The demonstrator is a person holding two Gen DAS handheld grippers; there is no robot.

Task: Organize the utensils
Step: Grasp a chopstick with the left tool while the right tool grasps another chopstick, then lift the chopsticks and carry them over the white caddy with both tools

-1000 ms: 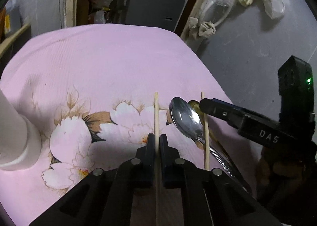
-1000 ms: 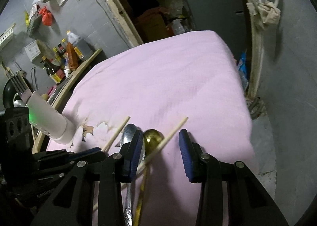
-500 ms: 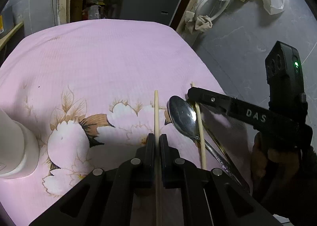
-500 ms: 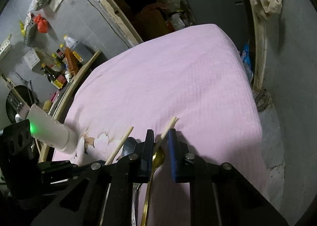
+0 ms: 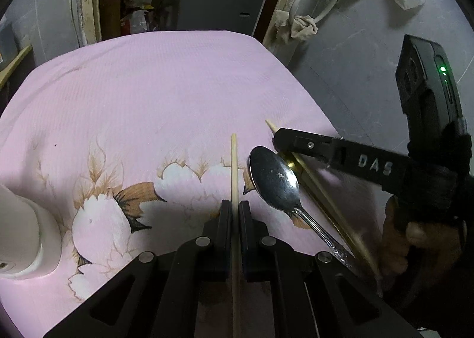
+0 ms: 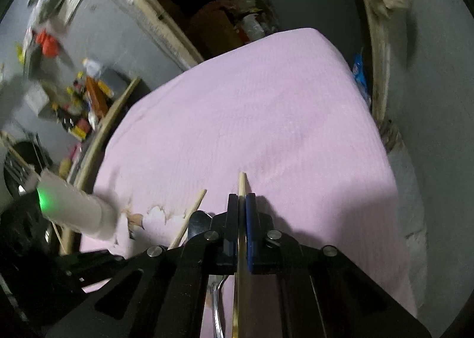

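Our right gripper (image 6: 241, 219) has just clamped the second pale wooden chopstick (image 6: 243, 182); our left gripper (image 5: 234, 213) still pinches the first pale wooden chopstick (image 5: 234, 166), so both are ready to lift.

- Tablecloth (image 5: 166, 95): I see matt pink ribbed cloth, floral print.
- Silver spoon (image 5: 274, 179): glossy polished metal.
- Chopstick (image 5: 234, 169): pale, matt wood.
- Left gripper (image 5: 234, 213): matt black plastic, metal screws.
- White holder (image 5: 20, 237): smooth, matt.
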